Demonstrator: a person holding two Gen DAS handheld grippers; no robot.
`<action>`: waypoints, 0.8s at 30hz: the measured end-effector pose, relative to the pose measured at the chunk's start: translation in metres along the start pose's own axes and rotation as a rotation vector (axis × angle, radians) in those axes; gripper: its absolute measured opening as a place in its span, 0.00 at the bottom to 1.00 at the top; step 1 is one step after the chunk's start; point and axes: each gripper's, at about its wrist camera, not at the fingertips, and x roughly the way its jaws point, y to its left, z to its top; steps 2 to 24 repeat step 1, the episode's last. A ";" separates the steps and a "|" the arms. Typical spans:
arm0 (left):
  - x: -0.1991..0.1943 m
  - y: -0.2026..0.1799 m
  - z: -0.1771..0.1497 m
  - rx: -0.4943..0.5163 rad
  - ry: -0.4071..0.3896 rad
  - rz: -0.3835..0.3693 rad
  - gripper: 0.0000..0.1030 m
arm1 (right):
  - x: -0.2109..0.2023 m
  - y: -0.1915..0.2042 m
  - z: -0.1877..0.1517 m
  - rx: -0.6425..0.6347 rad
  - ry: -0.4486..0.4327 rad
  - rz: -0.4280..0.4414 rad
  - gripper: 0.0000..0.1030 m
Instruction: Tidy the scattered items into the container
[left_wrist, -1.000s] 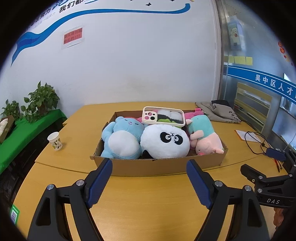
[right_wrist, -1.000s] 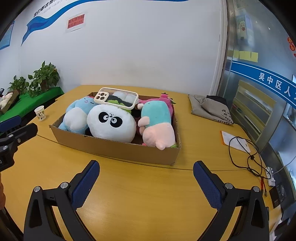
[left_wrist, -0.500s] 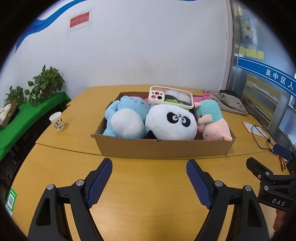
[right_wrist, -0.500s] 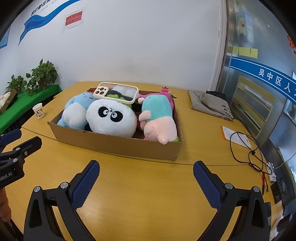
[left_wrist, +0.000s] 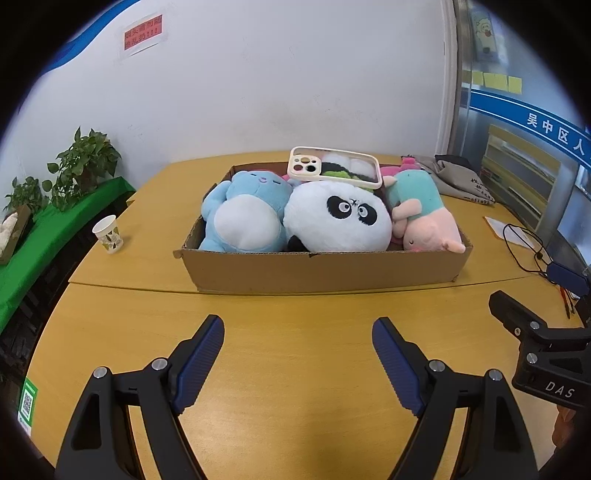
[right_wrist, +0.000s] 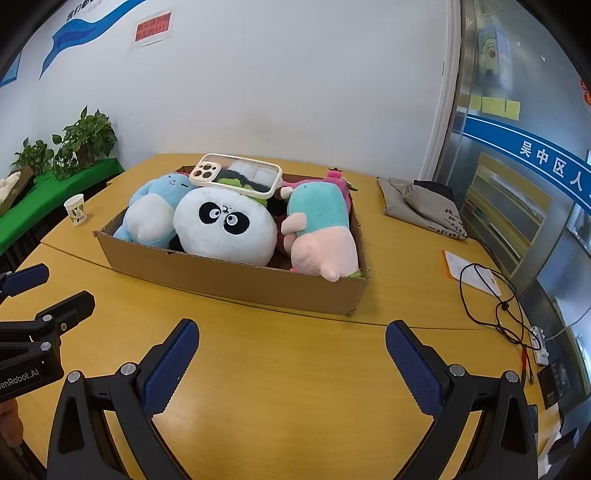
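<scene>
Before cardboard box (left_wrist: 325, 269) packed with plush toys (left_wrist: 340, 218) and phone case (left_wrist: 334, 170): left gripper (left_wrist: 297, 338) and right gripper (right_wrist: 291, 341) noted wide apart, empty.

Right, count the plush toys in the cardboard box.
3 clearly: blue plush at left, panda plush in the middle, pig plush at right. Pink fabric behind may belong to more.

The panda plush (left_wrist: 340, 219) hides most of a dark toy beneath the phone case (left_wrist: 334, 170).
</scene>
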 end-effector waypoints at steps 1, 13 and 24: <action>0.000 0.001 0.000 0.002 0.001 -0.002 0.81 | 0.001 0.000 -0.001 0.000 0.003 -0.003 0.99; 0.000 0.001 0.000 0.002 0.001 -0.002 0.81 | 0.001 0.000 -0.001 0.000 0.003 -0.003 0.99; 0.000 0.001 0.000 0.002 0.001 -0.002 0.81 | 0.001 0.000 -0.001 0.000 0.003 -0.003 0.99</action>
